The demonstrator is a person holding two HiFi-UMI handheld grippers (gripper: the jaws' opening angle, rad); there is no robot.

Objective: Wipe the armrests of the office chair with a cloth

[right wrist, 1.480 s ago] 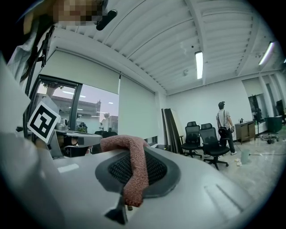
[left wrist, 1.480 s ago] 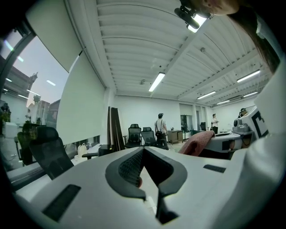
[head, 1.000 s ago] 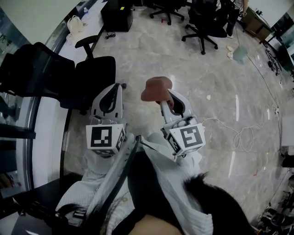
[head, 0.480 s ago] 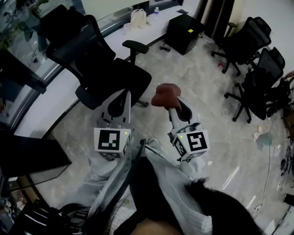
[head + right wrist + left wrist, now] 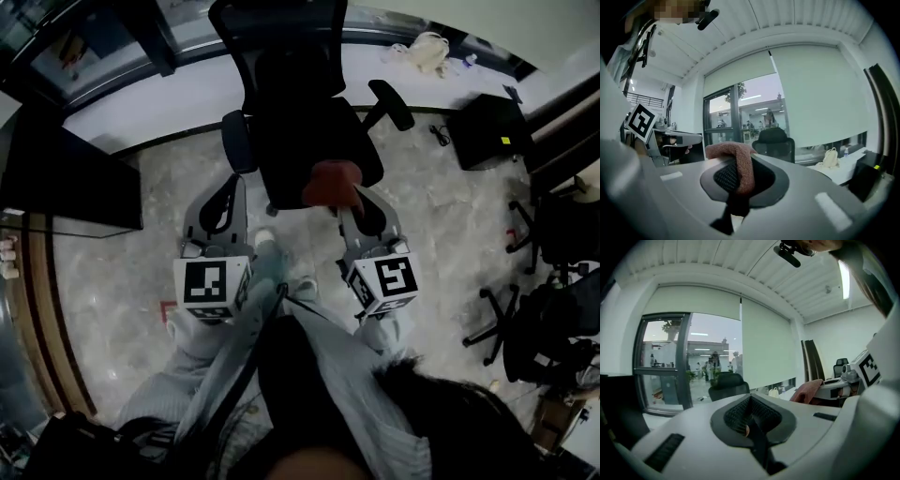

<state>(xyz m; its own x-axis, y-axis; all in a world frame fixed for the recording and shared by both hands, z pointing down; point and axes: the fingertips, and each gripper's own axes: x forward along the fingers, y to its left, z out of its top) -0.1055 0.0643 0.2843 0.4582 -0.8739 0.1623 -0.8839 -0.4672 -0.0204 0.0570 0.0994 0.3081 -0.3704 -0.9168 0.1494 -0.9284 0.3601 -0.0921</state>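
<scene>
Holding the cloth (image 5: 737, 165) is the right gripper (image 5: 733, 190). Its jaws are closed on a fold of the reddish-brown fabric, and the rest of the cloth bulges up over the tips. The left gripper (image 5: 749, 423) has its jaws pressed together with nothing between them.

In the head view both grippers are held in front of the person's body, side by side and apart from each other, and both point toward the office chair (image 5: 298, 112). In that view the cloth lies over the front edge of the seat. The right gripper view, however, shows the chair some way behind the cloth, so I judge there is no contact with it.

One armrest (image 5: 236, 141) lies ahead of the left gripper. The other armrest (image 5: 392, 103) is on the right side and is angled outward. Neither of them is touched by anything. Farther right, a black box (image 5: 486, 131) stands on the floor.

The step in hand seems to be the approach, and the wiping itself is not yet begun. The next move calls for lowering the cloth flat onto the pad of one armrest and drawing it along the length of the pad with light pressure. A chair of this kind may turn or roll when pushed, so the empty left gripper could steady it.
</scene>
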